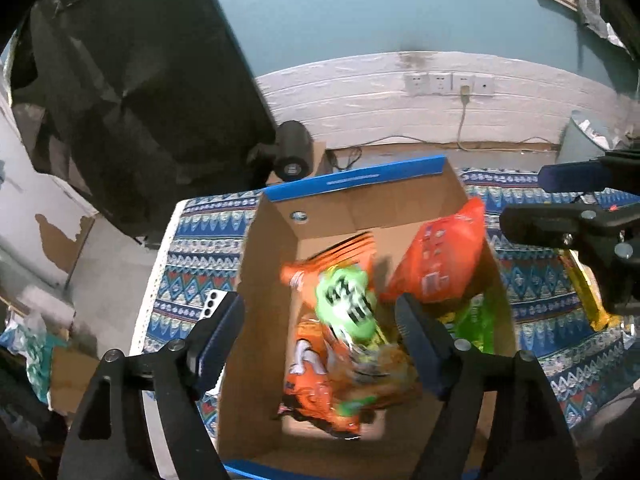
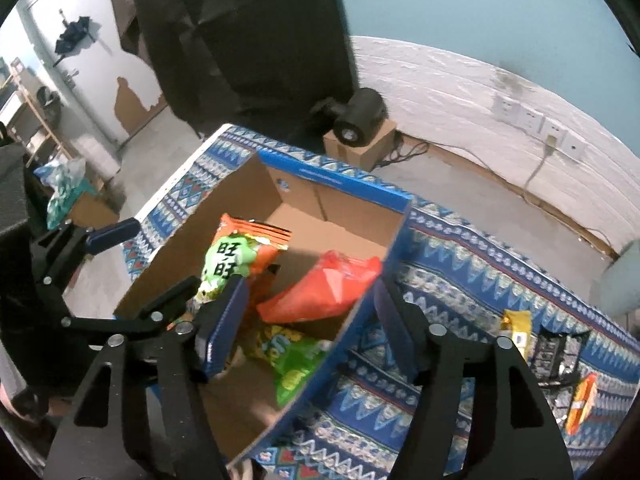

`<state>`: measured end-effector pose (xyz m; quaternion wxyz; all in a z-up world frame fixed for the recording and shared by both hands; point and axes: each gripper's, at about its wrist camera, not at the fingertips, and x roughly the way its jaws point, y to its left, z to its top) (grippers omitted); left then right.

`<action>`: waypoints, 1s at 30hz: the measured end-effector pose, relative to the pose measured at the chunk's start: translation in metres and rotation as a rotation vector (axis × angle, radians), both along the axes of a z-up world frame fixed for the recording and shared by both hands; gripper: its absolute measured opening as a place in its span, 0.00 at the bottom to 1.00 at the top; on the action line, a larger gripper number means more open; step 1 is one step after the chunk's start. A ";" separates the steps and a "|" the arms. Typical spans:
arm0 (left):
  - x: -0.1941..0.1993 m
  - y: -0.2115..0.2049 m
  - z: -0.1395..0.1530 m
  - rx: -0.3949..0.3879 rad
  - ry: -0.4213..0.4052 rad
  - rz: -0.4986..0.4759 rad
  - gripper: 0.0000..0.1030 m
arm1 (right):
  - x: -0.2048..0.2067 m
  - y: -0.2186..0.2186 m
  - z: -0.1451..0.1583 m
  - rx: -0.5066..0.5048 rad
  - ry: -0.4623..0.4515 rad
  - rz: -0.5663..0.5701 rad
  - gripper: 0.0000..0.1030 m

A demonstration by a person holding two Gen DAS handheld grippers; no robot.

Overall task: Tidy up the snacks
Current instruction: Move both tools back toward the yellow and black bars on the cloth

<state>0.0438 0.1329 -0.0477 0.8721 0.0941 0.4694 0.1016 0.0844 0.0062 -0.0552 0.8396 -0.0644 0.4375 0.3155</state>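
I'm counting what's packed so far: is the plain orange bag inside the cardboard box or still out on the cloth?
Inside. The plain orange bag leans against a wall of the cardboard box, below its rim.

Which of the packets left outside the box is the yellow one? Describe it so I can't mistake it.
Start at the open cardboard box on the blue patterned cloth, then look right, past its blue-edged wall. The yellow packet is the nearest of the loose snacks there, beside a black packet; the orange packet lies farther out.
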 end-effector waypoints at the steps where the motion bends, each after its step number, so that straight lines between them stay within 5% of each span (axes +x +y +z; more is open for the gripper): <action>1: -0.001 -0.004 0.000 -0.008 0.002 -0.008 0.77 | 0.000 -0.005 0.001 -0.002 -0.002 -0.010 0.68; 14: 0.008 -0.052 -0.006 -0.107 0.057 -0.106 0.78 | -0.001 -0.075 -0.002 -0.034 0.002 -0.127 0.70; 30: 0.021 -0.130 -0.023 -0.111 0.136 -0.224 0.78 | -0.013 -0.174 -0.013 -0.067 -0.002 -0.269 0.75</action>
